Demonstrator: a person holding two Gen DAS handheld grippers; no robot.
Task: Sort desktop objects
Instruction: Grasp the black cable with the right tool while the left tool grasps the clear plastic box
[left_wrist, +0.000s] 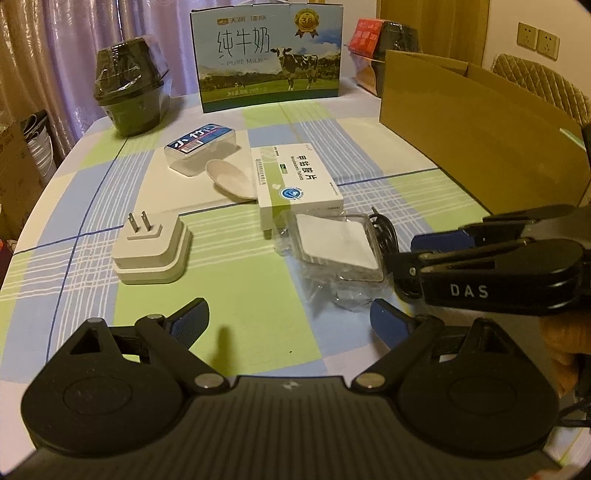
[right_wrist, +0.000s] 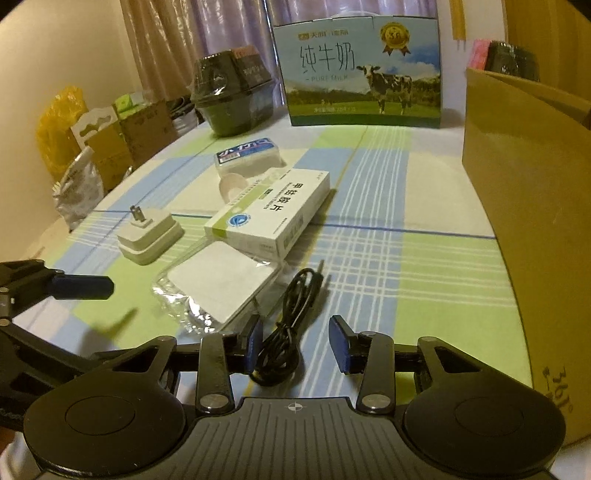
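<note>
My right gripper (right_wrist: 297, 343) is open and low over the table, its blue pads (right_wrist: 341, 345) on either side of a coiled black cable (right_wrist: 291, 314) without touching it. From the left wrist view, the right gripper (left_wrist: 406, 254) comes in from the right over the cable (left_wrist: 384, 229). Beside it lies a white pad in clear wrap (left_wrist: 338, 247) (right_wrist: 218, 284). My left gripper (left_wrist: 288, 319) hangs wide open and empty above the cloth. Further off are a white plug adapter (left_wrist: 151, 251), a medicine box (left_wrist: 299, 184), a white spoon (left_wrist: 231, 179) and a clear blue-labelled case (left_wrist: 201, 149).
An open cardboard box (left_wrist: 480, 125) (right_wrist: 524, 221) stands along the right side. A milk carton (left_wrist: 269, 55) and wrapped black bowls (left_wrist: 129, 92) stand at the back. The checked tablecloth (left_wrist: 240, 295) covers the table. Boxes and bags (right_wrist: 92, 147) sit beyond the left edge.
</note>
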